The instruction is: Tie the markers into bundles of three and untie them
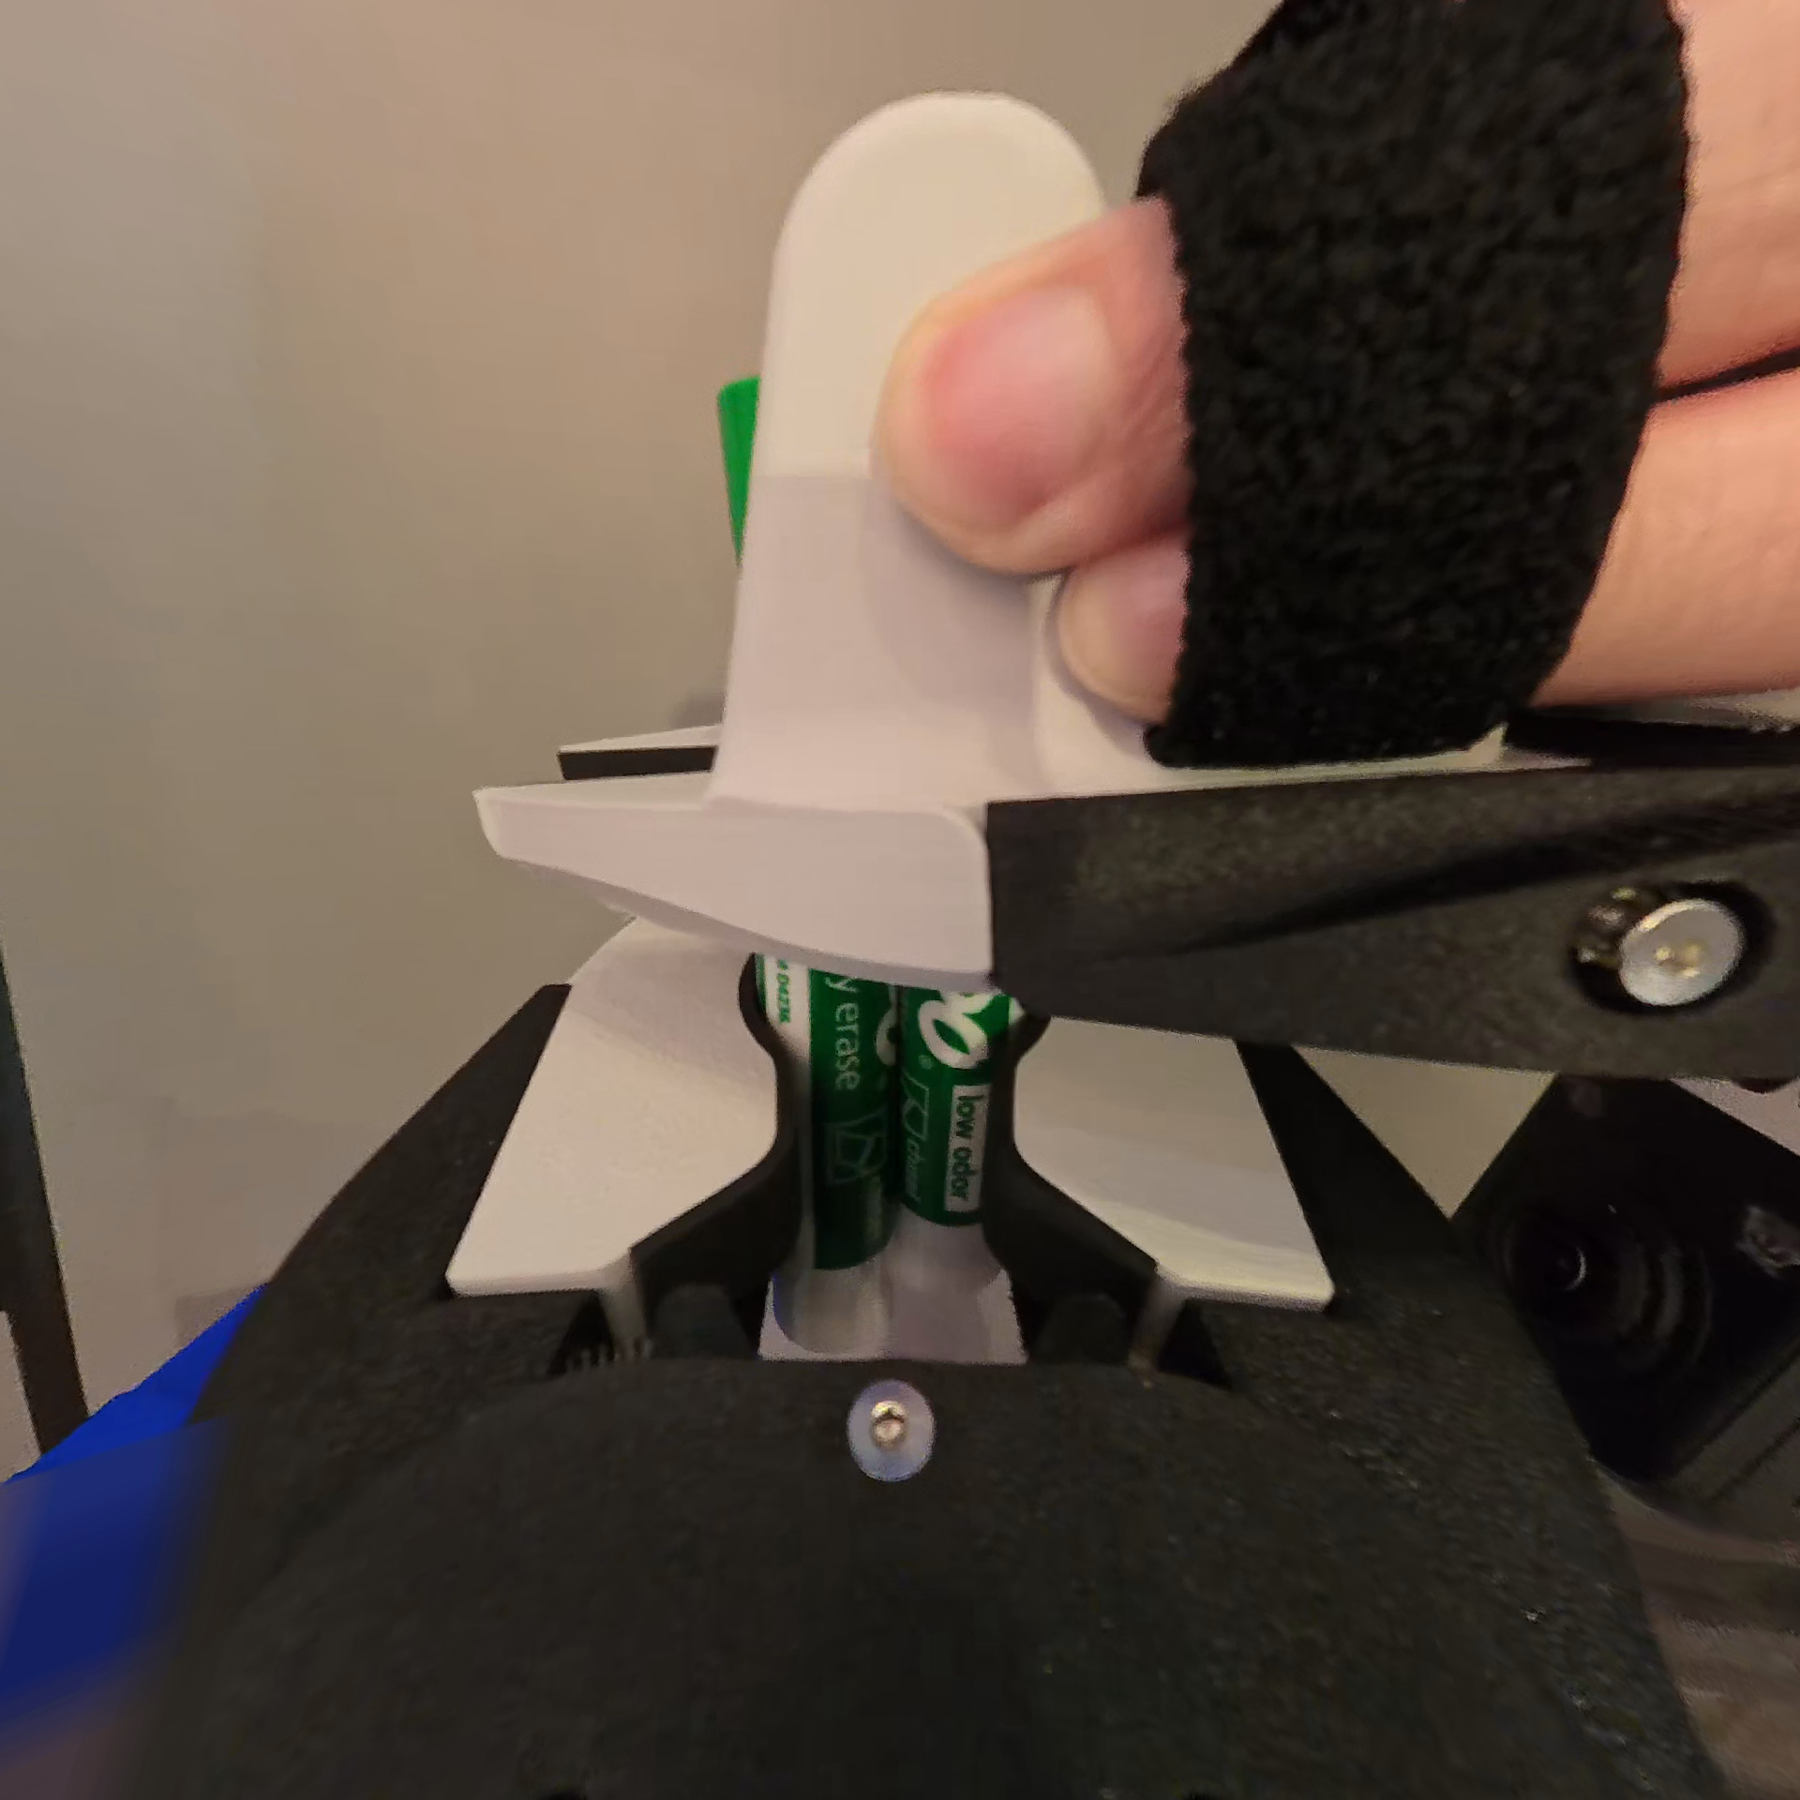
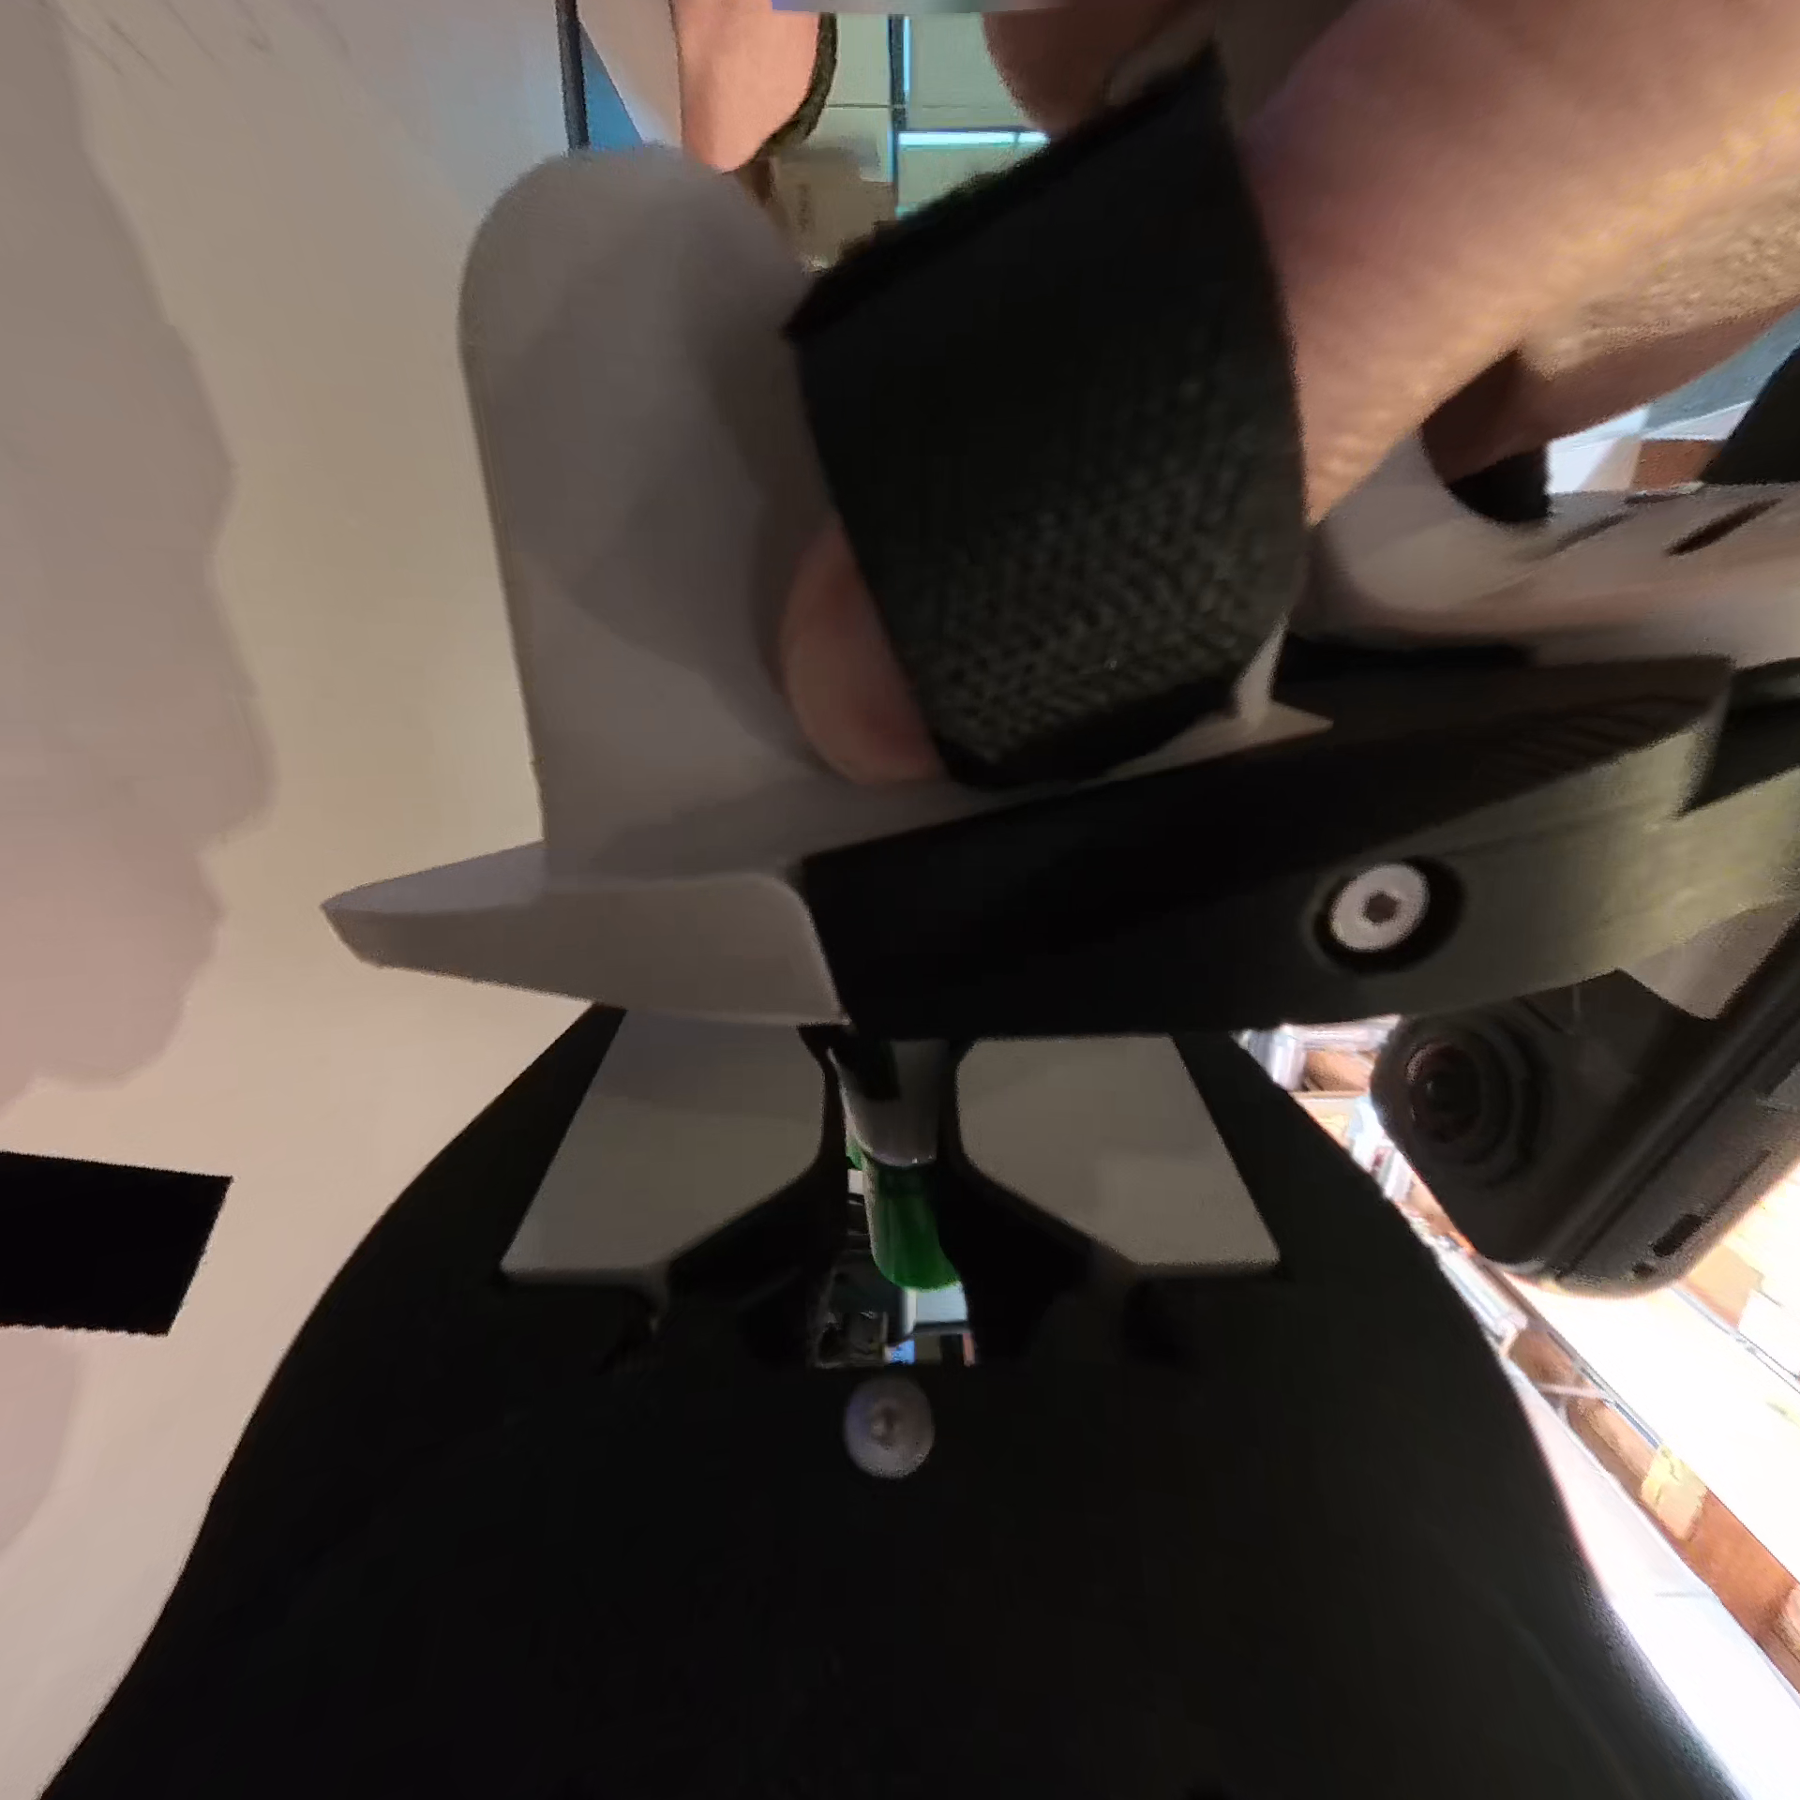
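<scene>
Left tongs (image 1: pixel 891 1149) pinched two green markers (image 1: pixel 896 1120), right tongs (image 2: pixel 891 1159) pinched their end; opposed pulling risked slippage.

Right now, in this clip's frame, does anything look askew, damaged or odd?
Nothing looks damaged. The left gripper has its jaws shut on green-barrelled dry-erase markers; only two show, and no tie is visible. The right gripper crosses close over them.

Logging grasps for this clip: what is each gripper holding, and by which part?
The left gripper clamps the green markers around their labelled barrels. The right gripper grips the same bundle near one end.
</scene>
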The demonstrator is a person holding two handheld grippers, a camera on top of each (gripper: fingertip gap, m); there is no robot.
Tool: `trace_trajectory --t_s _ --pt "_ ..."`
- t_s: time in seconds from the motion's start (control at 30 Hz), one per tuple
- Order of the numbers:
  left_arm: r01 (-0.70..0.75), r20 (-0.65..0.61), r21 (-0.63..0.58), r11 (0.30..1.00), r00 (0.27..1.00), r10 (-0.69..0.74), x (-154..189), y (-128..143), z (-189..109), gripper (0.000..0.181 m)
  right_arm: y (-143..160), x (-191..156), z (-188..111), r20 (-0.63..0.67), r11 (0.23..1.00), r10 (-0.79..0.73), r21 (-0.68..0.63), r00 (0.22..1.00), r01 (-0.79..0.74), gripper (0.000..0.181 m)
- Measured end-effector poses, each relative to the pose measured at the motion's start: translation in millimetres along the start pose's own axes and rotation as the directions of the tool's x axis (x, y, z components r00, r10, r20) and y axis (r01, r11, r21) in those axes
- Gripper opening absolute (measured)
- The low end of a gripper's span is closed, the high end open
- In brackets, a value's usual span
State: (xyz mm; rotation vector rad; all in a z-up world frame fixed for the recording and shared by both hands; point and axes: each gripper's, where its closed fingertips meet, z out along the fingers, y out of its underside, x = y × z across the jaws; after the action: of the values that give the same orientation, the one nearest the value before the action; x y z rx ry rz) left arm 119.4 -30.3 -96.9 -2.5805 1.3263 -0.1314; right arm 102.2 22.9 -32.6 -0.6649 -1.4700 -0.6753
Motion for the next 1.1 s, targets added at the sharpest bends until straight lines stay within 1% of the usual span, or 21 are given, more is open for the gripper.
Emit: trace_trajectory --t_s 0.03,0.13,0.37,0.6,0.77,0.8,0.97,1.0,1.1 --pt "0.009 -0.017 -0.001 1.0 1.0 -0.009 1.2 0.5 0.6 0.042 -0.1 -1.3 0.2 0.011 1.0 0.005 -0.001 1.0 -0.005 0.015" --pt "0.019 -0.048 0.002 1.0 0.999 -0.019 2.6 0.4 1.2 0.042 0.0 -2.4 0.9 0.015 1.0 -0.002 -0.004 1.0 0.002 0.015" --pt "0.016 -0.047 0.02 1.0 0.999 -0.015 2.2 -4.8 -4.8 0.041 2.2 4.1 1.4 -0.01 1.0 0.007 0.002 1.0 -0.007 0.015" --pt "0.023 -0.062 0.006 1.0 0.998 -0.023 3.2 -4.0 -5.6 0.041 1.4 5.0 1.5 -0.024 1.0 -0.003 0.008 1.0 0.003 0.016" --pt "0.034 -0.08 0.005 0.999 0.996 -0.034 4.3 -4.1 -7.0 0.043 0.8 7.2 1.5 -0.041 1.0 -0.003 0.016 0.999 0.003 0.017" --pt "0.037 -0.082 0.004 0.999 0.996 -0.036 4.6 -4.1 -7.0 0.039 1.0 7.5 1.6 -0.044 1.0 -0.002 0.014 0.999 0.003 0.018" --pt "0.059 -0.108 0.013 0.998 0.992 -0.057 6.0 -6.0 -6.8 0.041 2.8 8.2 2.5 -0.053 1.0 -0.004 0.008 0.999 0.004 0.02" --pt "0.055 -0.105 0.013 0.998 0.993 -0.053 5.8 -5.8 -6.8 0.041 3.6 8.4 2.9 -0.055 1.0 -0.003 0.006 0.998 0.004 0.02" --pt "0.056 -0.1 0.017 0.998 0.993 -0.054 4.8 -6.5 -8.0 0.041 7.2 7.6 5.2 -0.057 1.0 -0.012 -0.014 0.998 0.011 0.03"
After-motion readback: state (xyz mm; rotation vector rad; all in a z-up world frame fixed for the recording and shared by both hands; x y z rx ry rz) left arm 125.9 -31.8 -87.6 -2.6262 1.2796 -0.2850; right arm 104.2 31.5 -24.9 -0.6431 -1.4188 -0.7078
